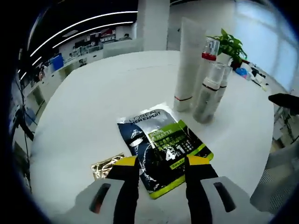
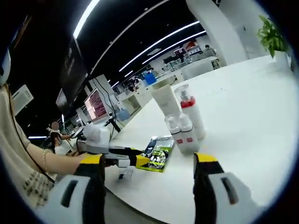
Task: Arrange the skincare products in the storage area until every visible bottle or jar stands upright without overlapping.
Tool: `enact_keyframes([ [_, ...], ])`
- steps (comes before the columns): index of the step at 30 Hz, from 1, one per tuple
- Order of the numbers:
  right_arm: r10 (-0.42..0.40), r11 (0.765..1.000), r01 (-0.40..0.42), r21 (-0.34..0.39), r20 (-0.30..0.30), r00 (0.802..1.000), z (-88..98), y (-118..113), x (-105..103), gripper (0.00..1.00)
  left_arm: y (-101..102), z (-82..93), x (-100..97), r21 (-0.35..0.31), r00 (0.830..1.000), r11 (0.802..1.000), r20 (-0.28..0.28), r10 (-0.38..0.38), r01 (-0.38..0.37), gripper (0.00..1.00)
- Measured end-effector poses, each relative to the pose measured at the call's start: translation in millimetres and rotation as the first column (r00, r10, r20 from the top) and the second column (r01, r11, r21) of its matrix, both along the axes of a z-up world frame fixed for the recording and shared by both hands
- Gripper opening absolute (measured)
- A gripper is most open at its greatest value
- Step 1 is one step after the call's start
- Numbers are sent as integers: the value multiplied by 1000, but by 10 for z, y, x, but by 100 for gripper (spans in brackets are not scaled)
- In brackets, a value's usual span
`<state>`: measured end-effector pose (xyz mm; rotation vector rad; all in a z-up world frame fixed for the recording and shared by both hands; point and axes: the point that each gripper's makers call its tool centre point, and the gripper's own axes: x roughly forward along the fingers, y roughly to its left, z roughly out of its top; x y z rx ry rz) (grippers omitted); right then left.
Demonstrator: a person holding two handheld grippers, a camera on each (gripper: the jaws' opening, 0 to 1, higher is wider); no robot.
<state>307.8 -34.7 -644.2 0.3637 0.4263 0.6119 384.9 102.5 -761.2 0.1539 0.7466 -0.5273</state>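
Left gripper (image 1: 161, 164): jaws spread, hovering over the near edge of a dark-and-green sachet (image 1: 161, 147) lying flat on the white table (image 1: 93, 102); not pinching it. Gold foil packet (image 1: 105, 166) flat just left of the jaws. Far right of the sachet, upright and tightly grouped: tall white tube (image 1: 188, 63), red-collared pump bottle (image 1: 208, 58), two clear-capped bottles (image 1: 208, 93). Contents not readable. Potted plant (image 1: 230, 46) behind them.

Right gripper (image 2: 152, 168): jaws spread, holding nothing, well short of the cluster.
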Motion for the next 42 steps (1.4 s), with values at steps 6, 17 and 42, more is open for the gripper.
enact_keyframes([
  [6,-9,1000,9,1,2,1000,15,-10,-5,80,-39,-162,-15,28,998,998,-39,-55,56,43],
  [17,-18,1000,18,6,4,1000,17,-44,3,80,-60,-188,75,45,997,996,-25,-71,72,45],
  [42,-29,999,30,-24,29,999,86,-144,-12,81,-94,8,4,1,997,997,16,-81,81,48],
])
